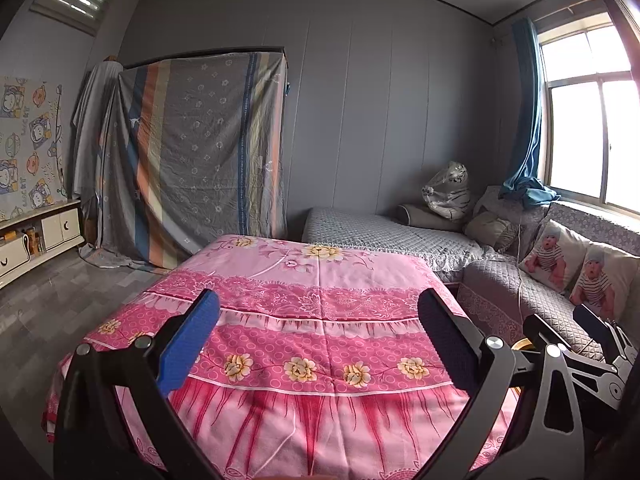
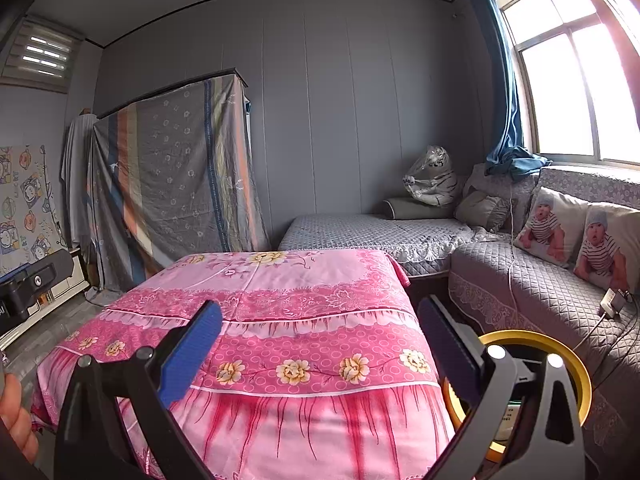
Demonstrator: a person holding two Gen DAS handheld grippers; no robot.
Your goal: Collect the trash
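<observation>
Hovering over a bench draped in a pink floral cloth point(image 1: 320, 280), both claws are standing released, blue pads spread wide with nothing between them. At far left, a low white cabinet point(image 1: 40, 236) is sitting beneath a cartoon-printed wall hanging point(image 1: 28, 144); beside it, a striped grey sheet point(image 1: 200, 152) is covering a tall frame. The left claw point(image 1: 316, 334) is pointing along the cloth from the near edge. The right claw point(image 2: 320, 336) is doing likewise just beside it, its right finger overlapping a round bin with a yellow rim point(image 2: 560, 344), which is standing on the floor between the bench and a grey quilted sofa point(image 2: 540, 288). What the bin is holding cannot be made out, and no loose trash is showing on the cloth. Two baby-print cushions point(image 2: 576, 236) are leaning on the sofa back, under a bright window with a blue curtain point(image 2: 504, 120).
</observation>
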